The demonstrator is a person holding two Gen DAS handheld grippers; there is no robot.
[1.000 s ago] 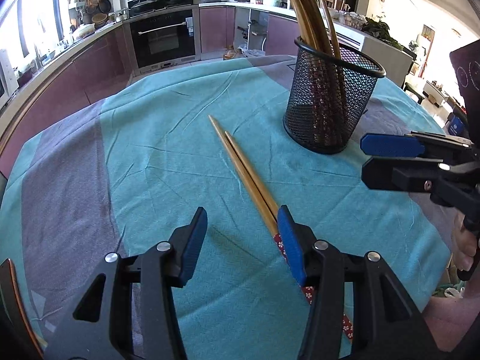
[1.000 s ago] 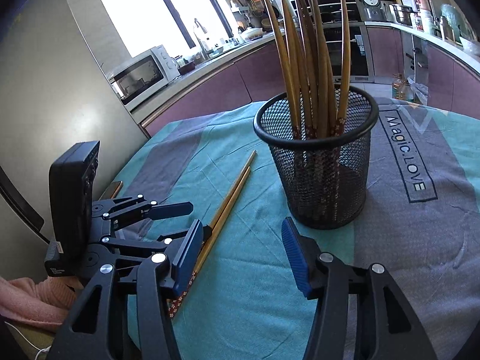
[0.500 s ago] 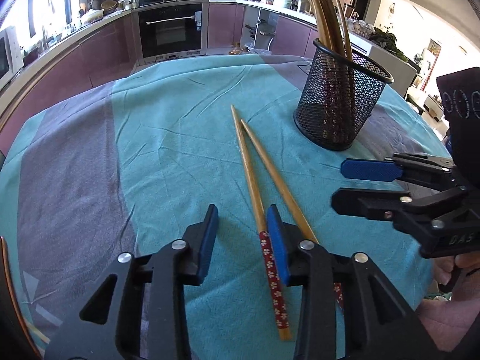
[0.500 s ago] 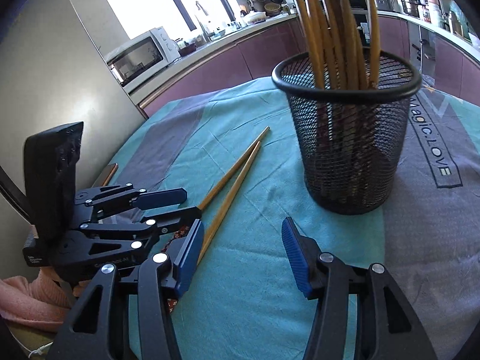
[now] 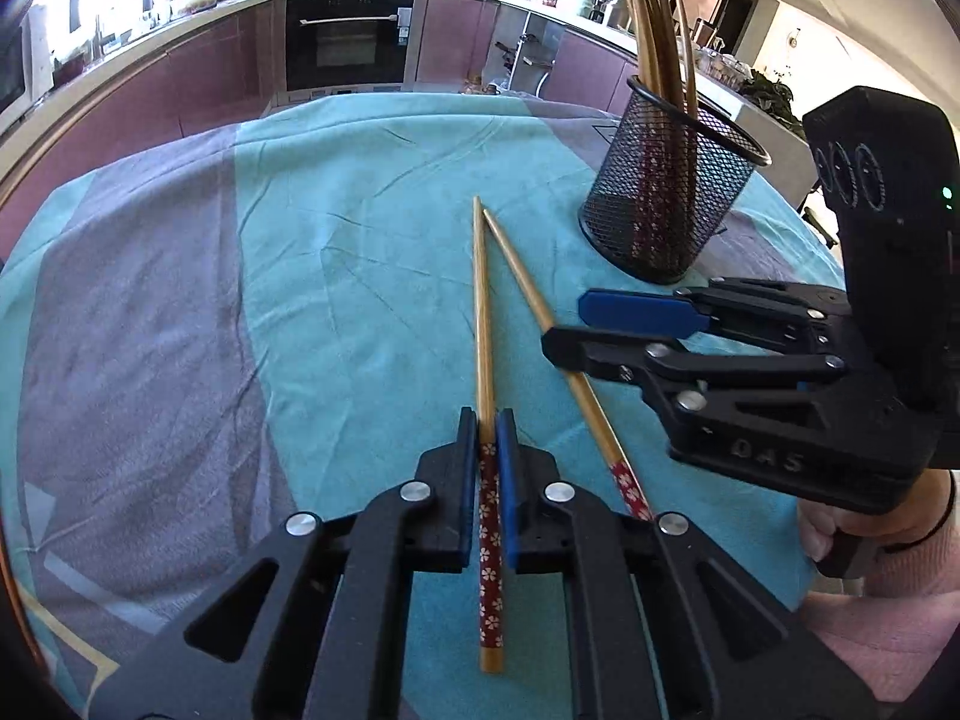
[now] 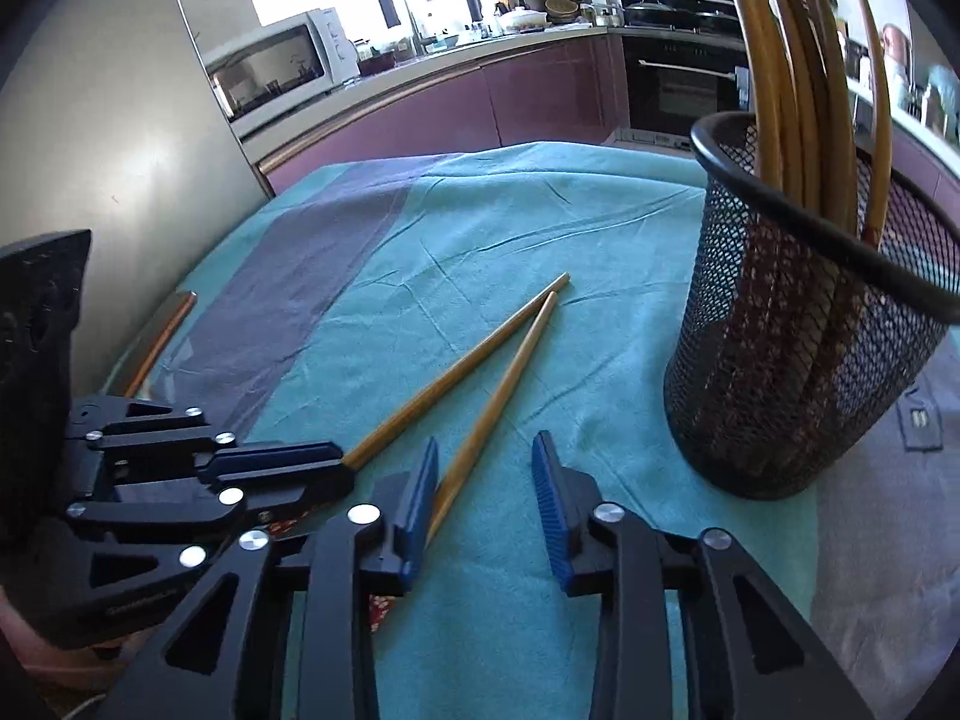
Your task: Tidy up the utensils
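Two wooden chopsticks with red flowered handles lie on the teal tablecloth [image 5: 336, 276]. My left gripper [image 5: 487, 429] is shut on the left chopstick [image 5: 482, 312], near its red handle; it also shows in the right wrist view [image 6: 327, 468]. The second chopstick [image 5: 540, 315] lies beside it, passing under my right gripper [image 5: 570, 324]. In the right wrist view my right gripper [image 6: 483, 468] is open, its left finger beside that chopstick [image 6: 510, 372]. A black mesh holder [image 5: 672, 204] with several chopsticks stands at the far right, also seen in the right wrist view [image 6: 798, 360].
The round table has a teal and grey cloth [image 6: 384, 222]. A kitchen counter with a microwave [image 6: 276, 69] and an oven [image 5: 348, 42] runs behind the table. A person's hand in a pink sleeve [image 5: 888, 564] holds the right gripper.
My left gripper has moved left over one chopstick and shut on it. The chopsticks have spread apart at the handle end. My right gripper has come lower and closer to the second chopstick.
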